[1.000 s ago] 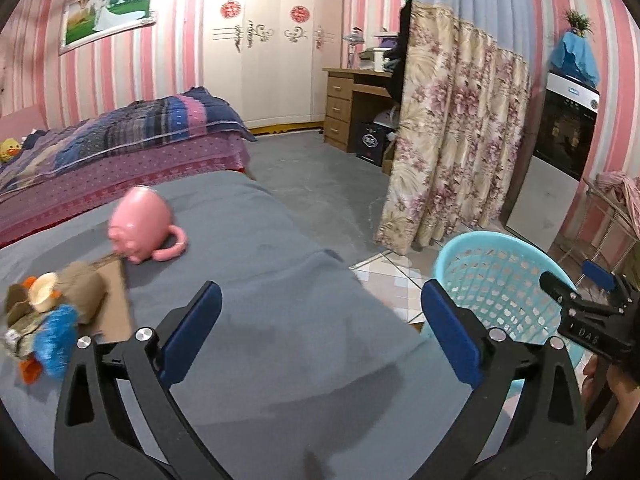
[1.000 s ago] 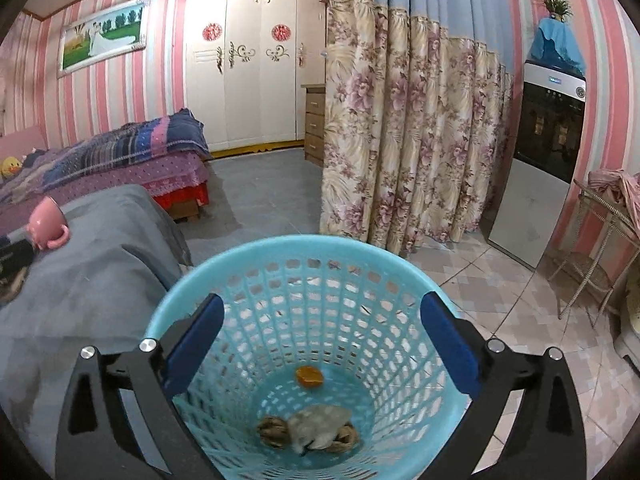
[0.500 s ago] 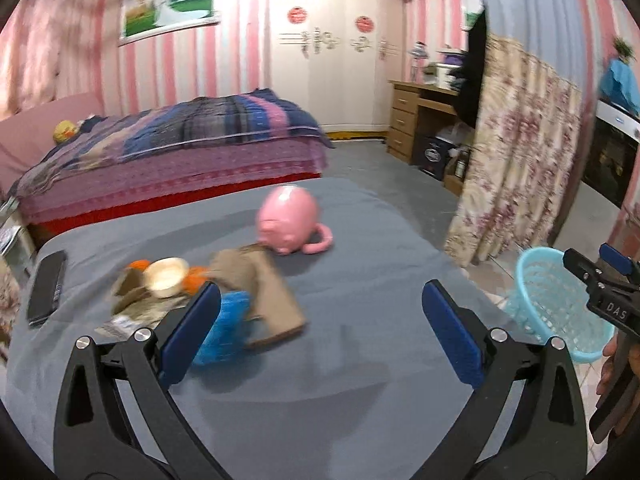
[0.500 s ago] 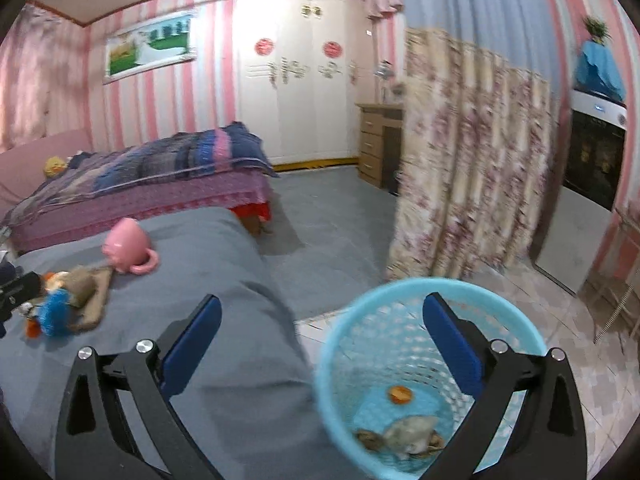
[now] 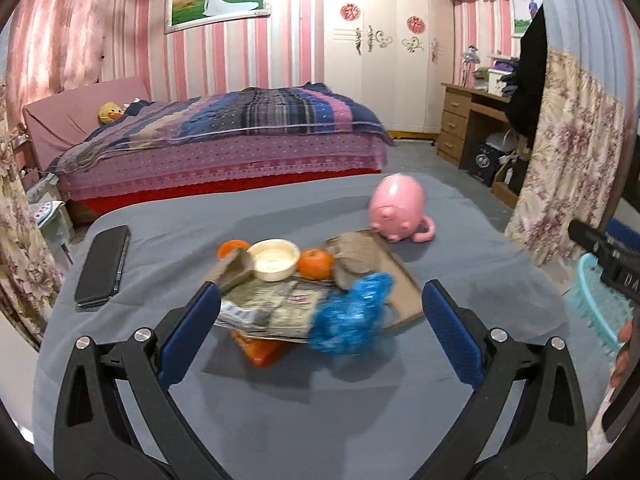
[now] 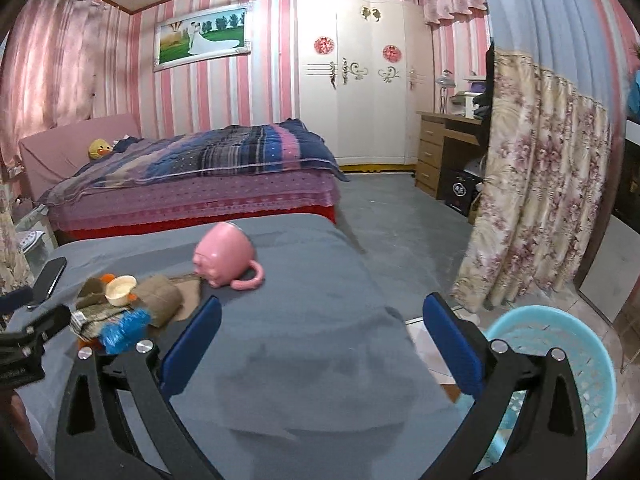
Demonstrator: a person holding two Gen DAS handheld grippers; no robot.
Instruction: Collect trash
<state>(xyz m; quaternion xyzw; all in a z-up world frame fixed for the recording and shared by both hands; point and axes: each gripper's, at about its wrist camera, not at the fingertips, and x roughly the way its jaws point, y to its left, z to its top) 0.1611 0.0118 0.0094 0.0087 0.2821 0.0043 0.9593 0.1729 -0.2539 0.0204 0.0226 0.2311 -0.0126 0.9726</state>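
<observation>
Facing the trash pile (image 5: 304,300) with both grippers (image 5: 320,320) (image 6: 320,332) agape and empty, I judge the blue wad (image 5: 352,316) light, soft, pinchable mid-bulge.

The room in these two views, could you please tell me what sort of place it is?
Most likely a home bedroom: a bed with a striped quilt, a white wardrobe and a wooden desk against pink-striped walls.

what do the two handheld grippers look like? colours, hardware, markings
Both match: black plastic frames with triangular cut-outs, silver screws at the pivots, and flat blue pads on the jaws. Left gripper and right gripper share that build. In the left wrist view, the right gripper's black side carries white lettering starting "DA". No cables visible. A fingertip shows beside it; no sleeve visible.
</observation>
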